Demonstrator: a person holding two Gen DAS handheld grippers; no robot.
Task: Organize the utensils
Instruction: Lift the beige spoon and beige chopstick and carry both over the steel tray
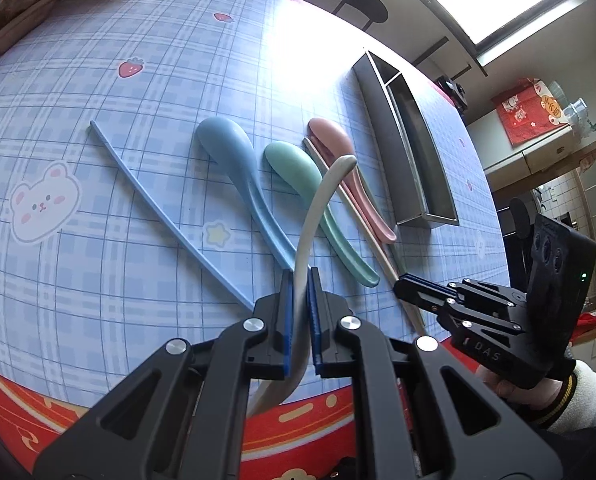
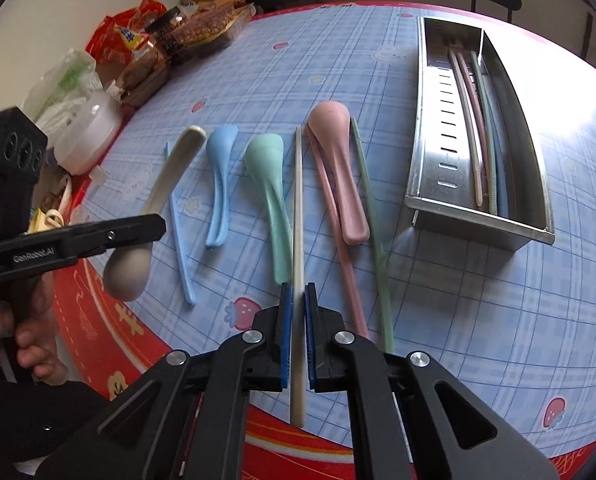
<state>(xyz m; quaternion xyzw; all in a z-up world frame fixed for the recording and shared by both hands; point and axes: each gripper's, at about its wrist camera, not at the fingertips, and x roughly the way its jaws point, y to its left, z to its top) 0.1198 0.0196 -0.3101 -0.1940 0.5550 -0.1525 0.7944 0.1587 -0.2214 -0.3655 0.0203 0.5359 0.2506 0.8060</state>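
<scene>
"GenRobot.AI" on left tongs (image 2: 154, 228); "DAS" on right tongs (image 1: 402, 285)

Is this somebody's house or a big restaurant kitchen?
Most likely a home dining area beside a kitchen. A cartoon tablecloth covers the table, snack packets are piled at one end, and tiled walls with a countertop show behind it.

Two close wrist views angled down along tongs, sharing spoon row (image 1: 282, 184) and tray (image 2: 430, 160).
</scene>
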